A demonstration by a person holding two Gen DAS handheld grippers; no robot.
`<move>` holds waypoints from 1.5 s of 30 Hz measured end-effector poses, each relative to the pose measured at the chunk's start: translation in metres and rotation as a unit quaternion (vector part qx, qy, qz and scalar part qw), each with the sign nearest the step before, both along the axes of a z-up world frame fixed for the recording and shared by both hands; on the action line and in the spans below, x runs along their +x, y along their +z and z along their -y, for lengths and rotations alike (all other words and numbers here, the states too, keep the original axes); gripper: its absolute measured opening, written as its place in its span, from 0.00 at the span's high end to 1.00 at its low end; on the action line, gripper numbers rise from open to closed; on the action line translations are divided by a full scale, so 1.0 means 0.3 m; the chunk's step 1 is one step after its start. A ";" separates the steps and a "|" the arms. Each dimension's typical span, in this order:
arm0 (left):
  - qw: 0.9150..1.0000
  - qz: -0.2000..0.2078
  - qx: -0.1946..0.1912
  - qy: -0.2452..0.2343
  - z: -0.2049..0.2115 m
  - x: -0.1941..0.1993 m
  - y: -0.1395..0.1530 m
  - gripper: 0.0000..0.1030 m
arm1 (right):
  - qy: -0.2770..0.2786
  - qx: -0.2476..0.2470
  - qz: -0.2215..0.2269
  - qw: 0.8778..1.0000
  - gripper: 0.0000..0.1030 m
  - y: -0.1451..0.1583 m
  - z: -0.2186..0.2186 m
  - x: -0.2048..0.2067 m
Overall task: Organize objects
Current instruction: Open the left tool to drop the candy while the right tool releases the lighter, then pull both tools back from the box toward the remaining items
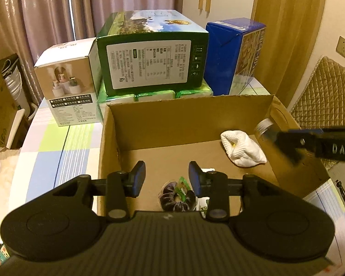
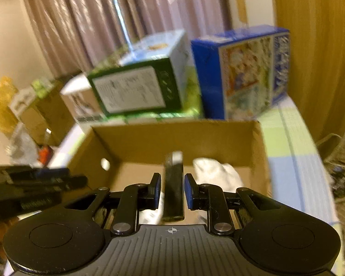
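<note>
An open cardboard box point(image 1: 108, 138) point(image 2: 172, 124) stands on the checked tablecloth. Inside lie a crumpled white cloth point(image 1: 241, 149) point(image 2: 216, 172) at the right and a dark bundle with a green clip point(image 1: 176, 195) near the front wall. My left gripper point(image 1: 167, 168) hangs open over the front of the box, above the bundle, holding nothing. My right gripper point(image 2: 172, 177) point(image 1: 285, 138) reaches in over the right wall, shut on a small clear bottle point(image 2: 173, 184) point(image 1: 263, 127) with a pale cap that points away from the fingers. The right wrist view is motion-blurred.
Behind the box stand a green carton point(image 1: 153, 62) on green tissue packs point(image 1: 154, 95), a blue carton point(image 1: 232, 53) and a white product box point(image 1: 66, 87). A quilted chair point(image 1: 326, 92) is at the right, and curtains hang behind. More cartons sit off the table's left.
</note>
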State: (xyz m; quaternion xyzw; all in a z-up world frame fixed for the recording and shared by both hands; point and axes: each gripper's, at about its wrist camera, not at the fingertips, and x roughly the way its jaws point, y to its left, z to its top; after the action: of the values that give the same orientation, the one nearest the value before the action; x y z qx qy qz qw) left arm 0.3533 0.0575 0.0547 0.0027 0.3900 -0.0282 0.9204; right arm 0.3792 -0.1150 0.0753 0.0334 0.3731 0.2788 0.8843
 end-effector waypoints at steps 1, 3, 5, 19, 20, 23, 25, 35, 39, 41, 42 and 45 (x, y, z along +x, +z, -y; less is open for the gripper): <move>1.000 0.003 0.001 -0.001 -0.001 -0.008 0.003 0.66 | -0.002 0.003 0.004 1.000 0.63 0.006 0.006 -0.005; 1.000 0.007 0.008 -0.003 0.001 -0.029 0.012 0.65 | -0.006 0.007 0.013 1.000 0.55 0.021 0.017 -0.022; 0.999 0.020 0.026 -0.002 0.004 -0.066 0.028 0.64 | -0.006 0.014 0.013 1.000 0.54 0.031 0.035 -0.044; 0.999 0.051 0.008 0.011 0.020 -0.389 0.117 0.34 | -0.026 0.043 0.018 0.999 0.29 0.090 0.210 -0.391; 0.998 0.053 0.005 0.013 0.022 -0.422 0.120 0.32 | -0.028 0.048 0.017 0.998 0.26 0.091 0.223 -0.422; 0.998 0.061 0.000 0.026 0.020 -0.512 0.121 0.21 | -0.036 0.062 0.011 0.997 0.17 0.080 0.264 -0.516; 0.997 0.065 0.003 0.039 0.014 -0.567 0.117 0.16 | -0.036 0.057 0.009 0.998 0.13 0.065 0.281 -0.580; 0.995 0.060 -0.005 0.085 -0.040 -0.825 0.088 0.01 | -0.038 0.005 0.004 0.999 0.04 -0.027 0.335 -0.820; 0.994 0.056 0.000 0.090 -0.041 -0.888 0.069 0.01 | -0.040 -0.008 -0.004 0.999 0.02 -0.077 0.349 -0.886; 0.995 0.050 -0.006 0.089 -0.042 -0.913 0.052 0.01 | -0.037 -0.018 -0.006 0.999 0.02 -0.093 0.348 -0.908; 0.995 0.047 -0.006 0.088 -0.042 -0.924 0.042 0.01 | -0.034 -0.024 -0.004 0.999 0.02 -0.100 0.345 -0.918; 0.995 0.040 -0.004 0.088 -0.041 -0.944 0.020 0.01 | -0.028 -0.032 -0.002 0.999 0.02 -0.111 0.341 -0.938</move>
State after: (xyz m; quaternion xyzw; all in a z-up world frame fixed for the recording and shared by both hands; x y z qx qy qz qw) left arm 0.0702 0.0698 0.0606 -0.0345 0.3519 0.0512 0.9340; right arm 0.0977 -0.2172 0.0420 0.0156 0.3828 0.2421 0.8914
